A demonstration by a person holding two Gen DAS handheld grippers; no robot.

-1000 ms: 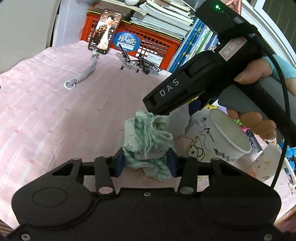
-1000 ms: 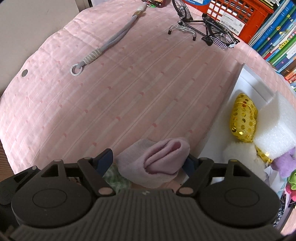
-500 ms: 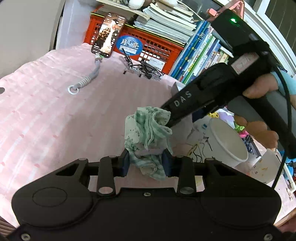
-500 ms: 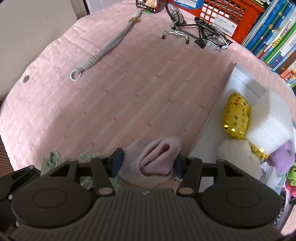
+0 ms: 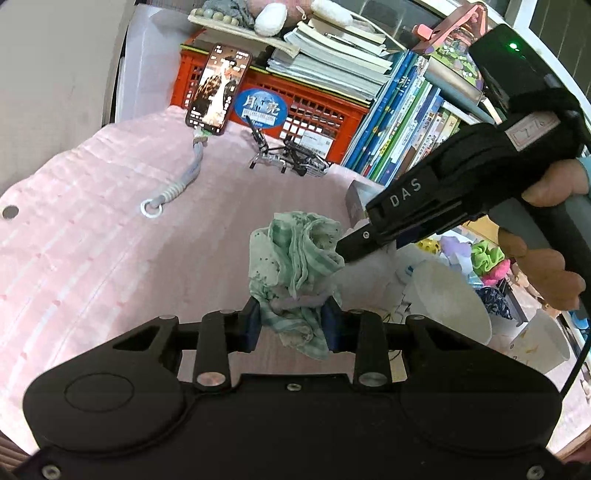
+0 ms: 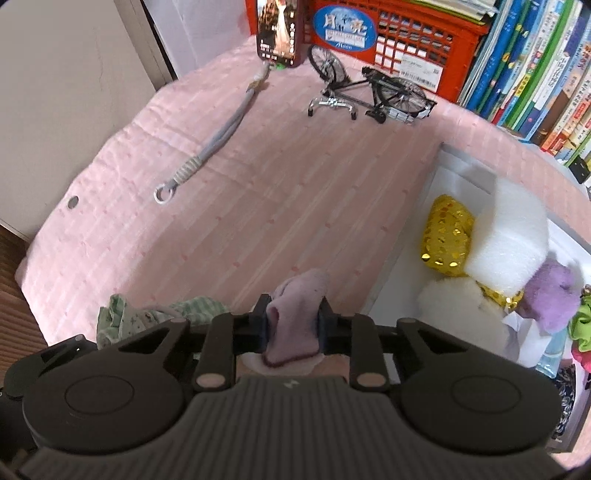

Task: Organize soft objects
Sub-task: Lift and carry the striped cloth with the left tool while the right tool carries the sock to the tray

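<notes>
A crumpled green patterned cloth (image 5: 295, 258) stands up between the blue pads of my left gripper (image 5: 291, 321), whose jaws are closing and press on it. The same green cloth (image 6: 125, 317) shows at the lower left of the right wrist view. My right gripper (image 6: 291, 325) is shut on a soft pink cloth (image 6: 299, 291) just above the pink bedspread (image 6: 258, 206). In the left wrist view its black housing (image 5: 443, 199) reaches in from the right, tip beside the green cloth, held by a person's hand (image 5: 546, 266).
A white box (image 6: 439, 158) at the right holds a gold sequin cushion (image 6: 447, 236), white foam block (image 6: 509, 236), cream plush and purple plush. A model bicycle (image 6: 369, 96), phone (image 6: 280, 29), grey lanyard (image 6: 207, 155), red crate (image 6: 406, 33) and books line the back. Paper cups (image 5: 450, 299) stand right.
Both grippers have closed in on their cloths. The right one rose a little with the pink cloth, and the green cloth now stands taller in the left pads.
</notes>
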